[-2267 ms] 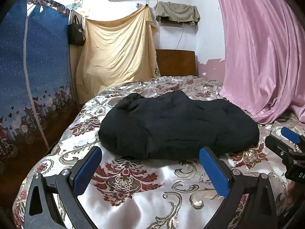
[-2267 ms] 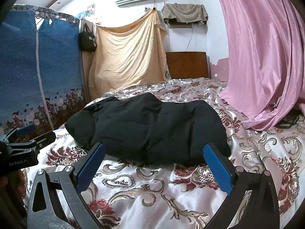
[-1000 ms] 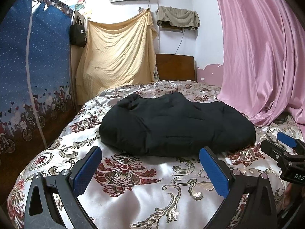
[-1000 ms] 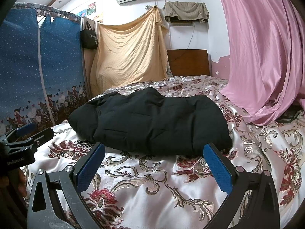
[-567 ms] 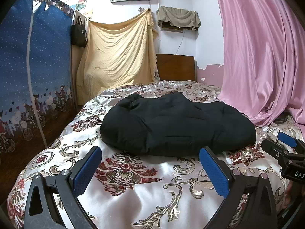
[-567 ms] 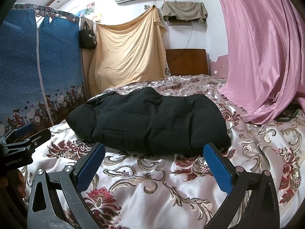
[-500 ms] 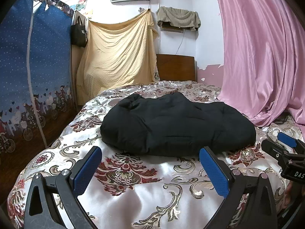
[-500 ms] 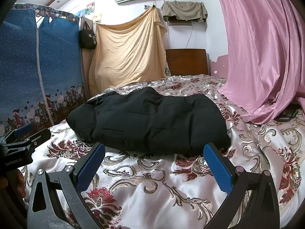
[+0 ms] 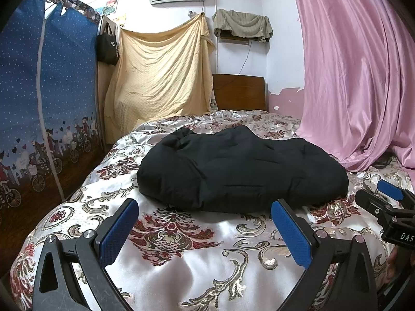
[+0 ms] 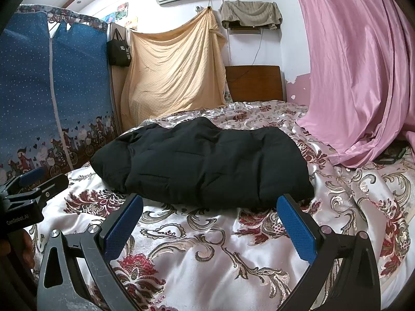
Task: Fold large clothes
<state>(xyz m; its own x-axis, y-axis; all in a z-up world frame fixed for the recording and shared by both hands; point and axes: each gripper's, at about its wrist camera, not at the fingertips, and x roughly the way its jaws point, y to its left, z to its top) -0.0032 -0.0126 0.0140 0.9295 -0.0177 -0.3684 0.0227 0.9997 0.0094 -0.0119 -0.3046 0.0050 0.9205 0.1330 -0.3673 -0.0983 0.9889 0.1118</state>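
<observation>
A black padded jacket (image 9: 241,171) (image 10: 205,160) lies folded into a thick bundle in the middle of the bed. My left gripper (image 9: 205,207) hovers open over the bedspread just short of the bundle's near edge, nothing between its blue pads. My right gripper (image 10: 210,202) is open too, close to the bundle's near edge, and it holds nothing. The right gripper (image 9: 389,194) shows at the right edge of the left wrist view. At the left edge of the right wrist view the left gripper (image 10: 33,181) appears.
The bed carries a shiny floral bedspread (image 9: 181,259) (image 10: 207,259). A pink curtain (image 9: 358,77) drapes onto its right side. A blue fabric wardrobe (image 9: 39,103) stands at the left, a yellow sheet (image 9: 160,77) and wooden headboard (image 9: 238,90) behind.
Both grippers have drawn slightly back and up from the jacket over the last two seconds, then held still. The jacket has not moved.
</observation>
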